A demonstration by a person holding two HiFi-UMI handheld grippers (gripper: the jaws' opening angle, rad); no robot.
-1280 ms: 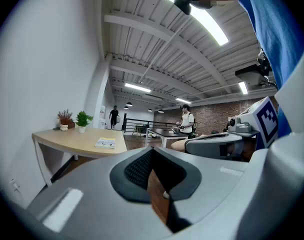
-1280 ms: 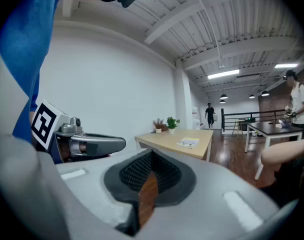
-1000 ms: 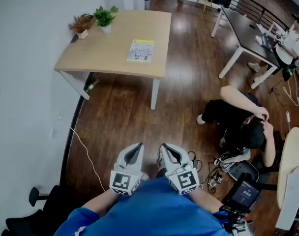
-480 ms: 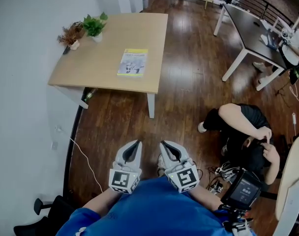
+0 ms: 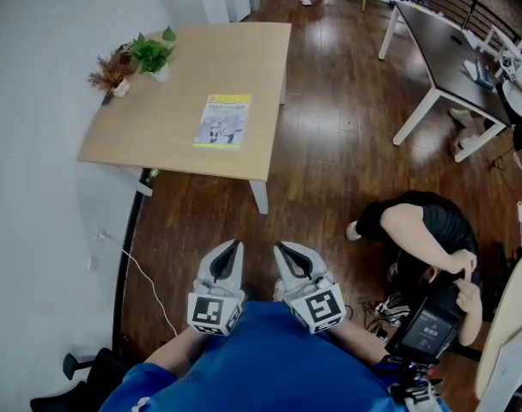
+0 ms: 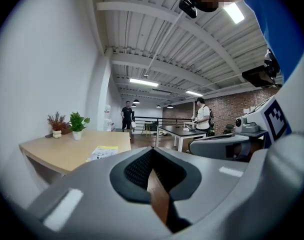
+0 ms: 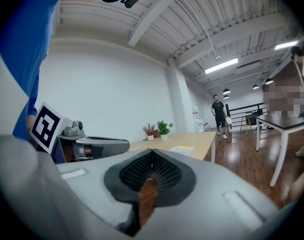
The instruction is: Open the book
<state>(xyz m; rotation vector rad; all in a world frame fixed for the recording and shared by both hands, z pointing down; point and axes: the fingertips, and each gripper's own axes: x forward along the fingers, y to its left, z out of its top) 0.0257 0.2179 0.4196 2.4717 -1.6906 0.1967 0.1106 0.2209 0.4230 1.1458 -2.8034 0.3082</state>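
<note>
A white wall point(image 5: 46, 144) runs down the left side, and a dark wooden floor point(image 5: 330, 144) fills most of the rest of the head view. Against the wall at the far left stands a pale wooden bench point(image 5: 149, 127) on white legs. A second bench with a dark top point(image 5: 437, 45) stands at the far right, well apart from the first. On the floor at the right a person in dark clothes point(image 5: 424, 226) crouches, arms bent up toward the head. Nearest the camera is the blue sleeve and chest point(image 5: 270, 359) of the person holding the tools.

The left tool point(image 5: 236, 244) and the right tool point(image 5: 278, 246) sit side by side just in front of that blue clothing, over the floor and well short of the pale bench. Each carries its marker cube at the near end. In its own view, each tool's two jaws meet at the tips with nothing between them; only floor shows through the slit below.

The book point(image 5: 222, 120) lies flat and closed on the pale bench, toward its right near part, cover up, with a yellow band along its far edge. A green potted plant point(image 5: 151, 54) and a reddish dried plant point(image 5: 108, 73) stand next to each other at the bench's far left corner, well apart from the book. A thin white cable point(image 5: 142, 273) trails over the floor along the wall.
</note>
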